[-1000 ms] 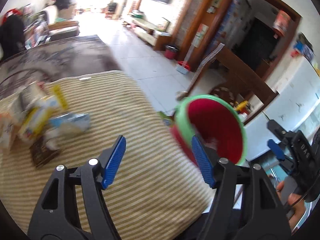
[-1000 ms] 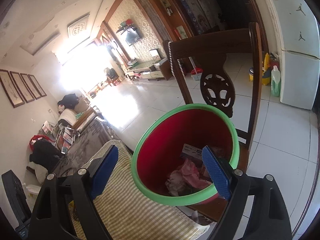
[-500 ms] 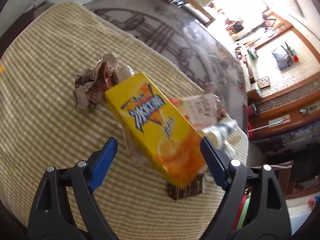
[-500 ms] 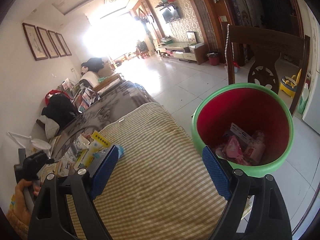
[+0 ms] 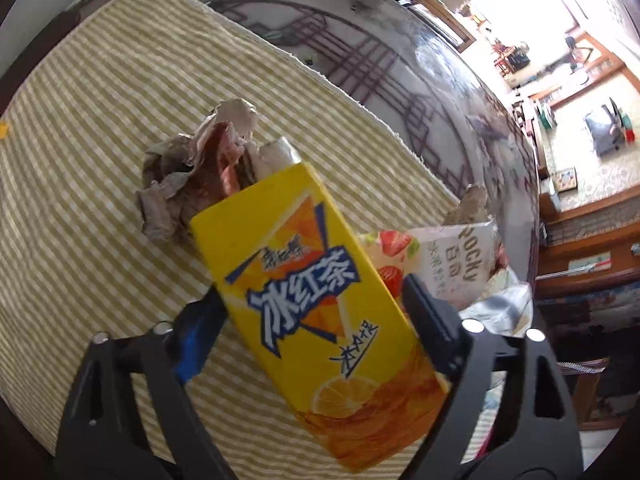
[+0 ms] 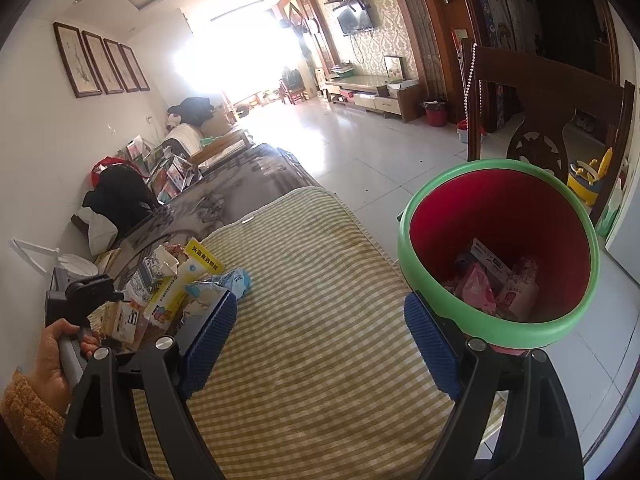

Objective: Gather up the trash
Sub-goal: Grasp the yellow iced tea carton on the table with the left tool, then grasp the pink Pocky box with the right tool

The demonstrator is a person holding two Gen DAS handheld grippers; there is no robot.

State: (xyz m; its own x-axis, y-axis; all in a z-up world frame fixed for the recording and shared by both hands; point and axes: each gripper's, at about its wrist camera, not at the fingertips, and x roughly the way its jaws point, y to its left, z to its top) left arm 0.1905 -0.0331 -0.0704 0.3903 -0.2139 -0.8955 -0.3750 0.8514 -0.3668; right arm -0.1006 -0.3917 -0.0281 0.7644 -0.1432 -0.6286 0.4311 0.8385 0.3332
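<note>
- In half a second the left tongs (image 5: 310,320) have moved closer to the yellow carton (image 5: 316,316): it now fills more of the left wrist view, and its sides sit between the two fingers rather than ahead of them.
- The jaws are still spread to about the carton's width; I cannot tell whether the pads touch it, so no grip is made yet.
- This looks like the last part of the reach. Closing on the carton comes next, then the carry to the bin (image 6: 496,264).
- The carton lies tilted on the striped cloth (image 5: 100,128) over the counter, resting against a crumpled paper wad (image 5: 188,176) behind it, with a strawberry packet (image 5: 440,256) just beside it on the right.
- The left tongs point down at the pile from above, held in the person's left hand (image 6: 52,360) at the counter's left end.
- The right tongs (image 6: 320,344) hang open and empty above the cloth, well apart from the pile. Over the last second their view has swung from the bin to take in the cloth too.
- The bin stands off the counter's right edge, with several wrappers already in it.
</note>
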